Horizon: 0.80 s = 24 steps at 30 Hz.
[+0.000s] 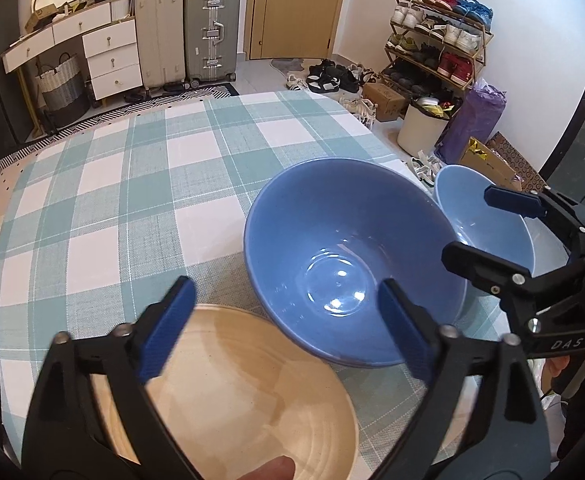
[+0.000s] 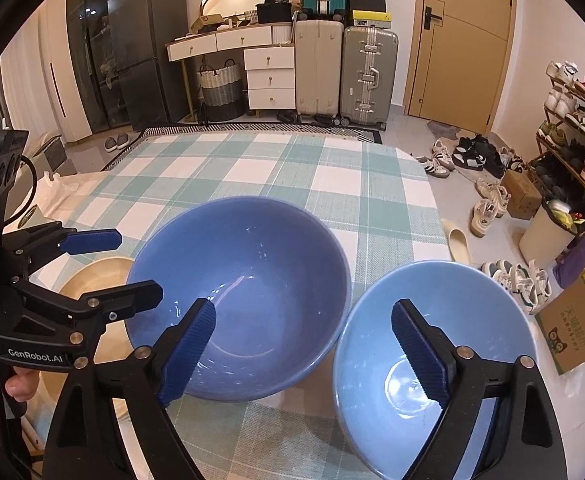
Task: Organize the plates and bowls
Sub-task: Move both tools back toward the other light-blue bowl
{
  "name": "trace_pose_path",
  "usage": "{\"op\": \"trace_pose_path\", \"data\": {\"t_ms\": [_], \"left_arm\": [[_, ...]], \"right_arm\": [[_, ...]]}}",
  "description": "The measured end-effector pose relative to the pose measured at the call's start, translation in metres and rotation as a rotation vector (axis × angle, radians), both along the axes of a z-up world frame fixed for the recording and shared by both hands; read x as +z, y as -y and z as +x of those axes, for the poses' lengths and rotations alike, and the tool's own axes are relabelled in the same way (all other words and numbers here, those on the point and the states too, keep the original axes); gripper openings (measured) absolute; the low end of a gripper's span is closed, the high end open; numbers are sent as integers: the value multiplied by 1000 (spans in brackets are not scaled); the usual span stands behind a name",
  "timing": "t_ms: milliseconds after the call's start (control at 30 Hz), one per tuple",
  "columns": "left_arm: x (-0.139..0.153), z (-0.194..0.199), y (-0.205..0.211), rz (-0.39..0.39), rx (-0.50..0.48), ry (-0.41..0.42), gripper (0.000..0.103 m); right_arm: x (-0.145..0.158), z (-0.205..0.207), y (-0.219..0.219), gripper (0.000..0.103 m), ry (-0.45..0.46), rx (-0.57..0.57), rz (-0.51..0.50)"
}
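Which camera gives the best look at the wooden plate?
The left wrist view: the wooden plate fills its lower middle, grain and rim plain, though the open left tongs cross it. In the right wrist view only a sliver of the plate shows at the left, behind the left tongs and the dark blue bowl.

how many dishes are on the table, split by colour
Darker blue bowl: 1
Light blue bowl: 1
Cream plate: 1
Total: 3 dishes on the checked tablecloth
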<state>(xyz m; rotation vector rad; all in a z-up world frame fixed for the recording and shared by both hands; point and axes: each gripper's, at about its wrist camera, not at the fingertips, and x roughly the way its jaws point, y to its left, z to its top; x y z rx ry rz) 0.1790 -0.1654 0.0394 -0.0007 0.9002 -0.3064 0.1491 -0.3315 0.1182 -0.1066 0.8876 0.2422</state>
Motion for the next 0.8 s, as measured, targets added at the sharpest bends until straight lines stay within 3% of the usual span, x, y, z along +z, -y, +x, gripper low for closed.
{"op": "trace_pose_path", "data": {"t_ms": [367, 800], "left_arm": [[25, -21, 19, -4, -16, 31, 100], [43, -44, 54, -25, -41, 45, 100]], "right_arm": [[30, -18, 24, 101, 64, -23, 9], [49, -49, 90, 102, 88, -115, 45]]}}
